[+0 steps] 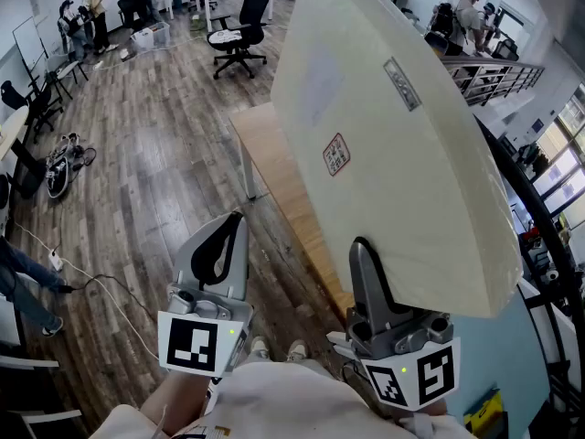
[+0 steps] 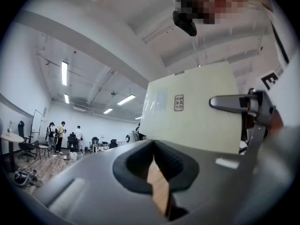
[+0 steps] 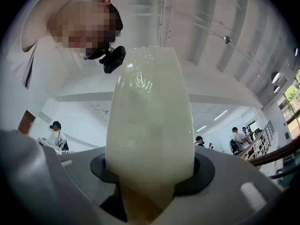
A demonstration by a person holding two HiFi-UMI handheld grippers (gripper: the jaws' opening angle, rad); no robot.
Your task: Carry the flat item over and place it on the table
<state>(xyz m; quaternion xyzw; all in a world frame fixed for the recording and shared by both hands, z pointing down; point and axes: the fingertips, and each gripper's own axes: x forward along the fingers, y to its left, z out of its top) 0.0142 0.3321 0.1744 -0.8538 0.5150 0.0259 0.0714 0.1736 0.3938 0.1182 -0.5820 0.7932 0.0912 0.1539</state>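
A large cream flat board (image 1: 393,126) with a small red stamp stands tilted up on the right, and my right gripper (image 1: 370,259) is shut on its lower edge. The right gripper view shows the same board (image 3: 149,121) rising straight out from between the dark pads (image 3: 201,172). My left gripper (image 1: 233,227) hangs beside it at the left, shut, with nothing in it. From the left gripper view the board (image 2: 192,111) stands off to the right, apart from that gripper (image 2: 152,144). A long wooden table (image 1: 274,163) runs below and behind the board, partly hidden by it.
Wood-look floor spreads to the left, with a cable and power strip (image 1: 55,262). Black office chairs (image 1: 242,26) and desks stand at the back, with people (image 1: 82,12) near them. A railing (image 1: 489,76) runs along the right. The person's shoes (image 1: 274,347) show below.
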